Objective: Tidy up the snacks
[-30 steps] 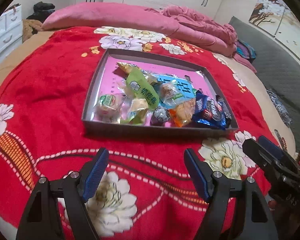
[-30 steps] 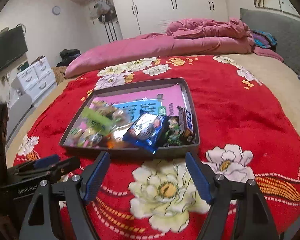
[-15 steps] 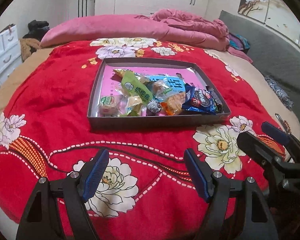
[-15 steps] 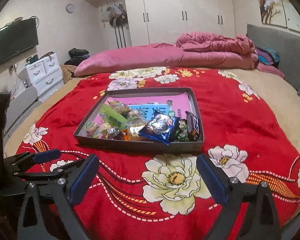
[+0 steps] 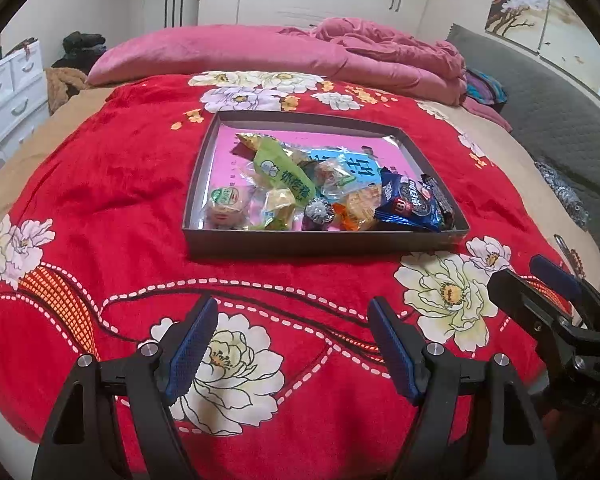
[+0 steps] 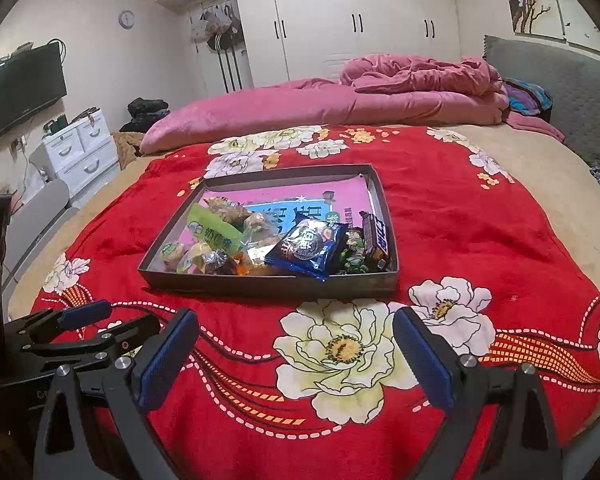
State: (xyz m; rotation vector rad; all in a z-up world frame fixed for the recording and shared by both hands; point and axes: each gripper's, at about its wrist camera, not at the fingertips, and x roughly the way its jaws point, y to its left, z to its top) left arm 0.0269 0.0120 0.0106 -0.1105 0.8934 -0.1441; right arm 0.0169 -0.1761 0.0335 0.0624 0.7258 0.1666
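Snacks in crinkly wrappers (image 5: 324, 196) lie heaped inside the shallow grey cardboard tray (image 5: 196, 184) on the red floral blanket (image 5: 100, 184), none outside it that I see, so I hold my left gripper (image 5: 292, 344) and right gripper (image 6: 296, 356) spread and empty, well short.

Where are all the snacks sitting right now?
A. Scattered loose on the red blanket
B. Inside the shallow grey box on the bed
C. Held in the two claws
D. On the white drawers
B: the snack packets lie piled inside the shallow grey box on the red blanket, while the left claw and right claw hang open and empty short of it.
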